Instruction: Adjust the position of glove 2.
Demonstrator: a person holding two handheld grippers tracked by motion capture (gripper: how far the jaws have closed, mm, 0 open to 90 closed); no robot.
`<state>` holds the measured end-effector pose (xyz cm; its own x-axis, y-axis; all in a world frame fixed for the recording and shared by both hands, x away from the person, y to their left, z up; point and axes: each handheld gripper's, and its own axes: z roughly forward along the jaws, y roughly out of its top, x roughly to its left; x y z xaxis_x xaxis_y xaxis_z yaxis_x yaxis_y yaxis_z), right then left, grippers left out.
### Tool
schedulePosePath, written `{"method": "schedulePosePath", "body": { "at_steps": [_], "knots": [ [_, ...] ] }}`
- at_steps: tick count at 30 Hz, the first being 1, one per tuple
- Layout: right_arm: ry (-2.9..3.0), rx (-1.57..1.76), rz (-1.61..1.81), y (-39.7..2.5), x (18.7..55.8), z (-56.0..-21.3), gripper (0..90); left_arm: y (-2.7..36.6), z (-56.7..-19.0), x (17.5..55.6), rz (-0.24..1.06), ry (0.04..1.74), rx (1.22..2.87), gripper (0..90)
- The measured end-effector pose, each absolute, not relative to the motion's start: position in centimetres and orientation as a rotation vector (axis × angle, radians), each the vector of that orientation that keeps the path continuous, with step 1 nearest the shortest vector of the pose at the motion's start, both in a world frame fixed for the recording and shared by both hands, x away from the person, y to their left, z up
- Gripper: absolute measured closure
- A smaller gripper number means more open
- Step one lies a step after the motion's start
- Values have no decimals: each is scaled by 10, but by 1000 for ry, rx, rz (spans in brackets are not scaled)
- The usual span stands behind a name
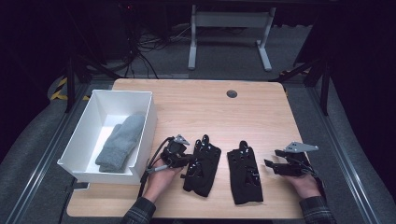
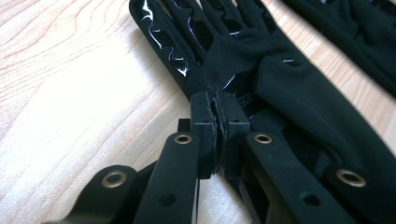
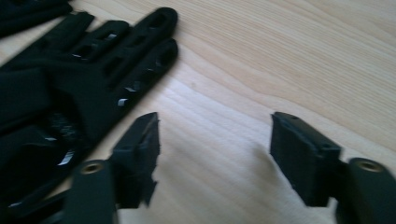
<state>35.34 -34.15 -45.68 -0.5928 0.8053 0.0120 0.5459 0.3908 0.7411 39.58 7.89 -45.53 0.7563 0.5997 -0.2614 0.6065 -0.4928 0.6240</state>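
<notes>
A: Any writing to read?
B: None legible. The white bin (image 1: 147, 122) holds a grey sock (image 1: 120, 142).
A: And the fingers?
B: Just right of the bin, the left gripper (image 2: 215, 133) pinches the left black glove (image 1: 202, 165); the right gripper (image 3: 215, 156), beyond the right black glove (image 1: 244, 171), is spread, empty.

My table (image 1: 205, 105) is light wood with a round grommet (image 1: 231, 94) near its far edge. A white box (image 1: 88, 140) sits at its left edge; two black gloves, the left glove (image 1: 201, 167) and the right glove (image 1: 245, 173), lie flat by the near edge.
</notes>
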Motion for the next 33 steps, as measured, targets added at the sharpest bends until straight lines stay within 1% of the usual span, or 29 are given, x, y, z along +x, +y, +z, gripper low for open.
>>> {"method": "schedulePosePath", "body": {
  "at_steps": [1,2,3,5,9,19,33],
  "knots": [
    [2318,1157,1045,-340,351,-455,520,79,-455,396,-19,900,2214,875],
    [2342,1131,1048,-337,346,-453,605,80,-455,396,-26,898,2212,876],
    [2358,1113,1046,-335,344,-452,669,81,-454,396,-35,901,2200,877],
    [2420,1083,1057,-331,338,-453,784,82,-453,395,-52,899,2187,878],
    [2516,1075,1077,-323,334,-458,887,84,-450,394,-73,889,2162,878],
    [2607,1016,1116,-305,332,-458,900,84,-442,388,-147,842,2120,879],
    [2649,949,1171,-286,333,-457,900,81,-430,388,-183,798,2070,881]
  ]
}}
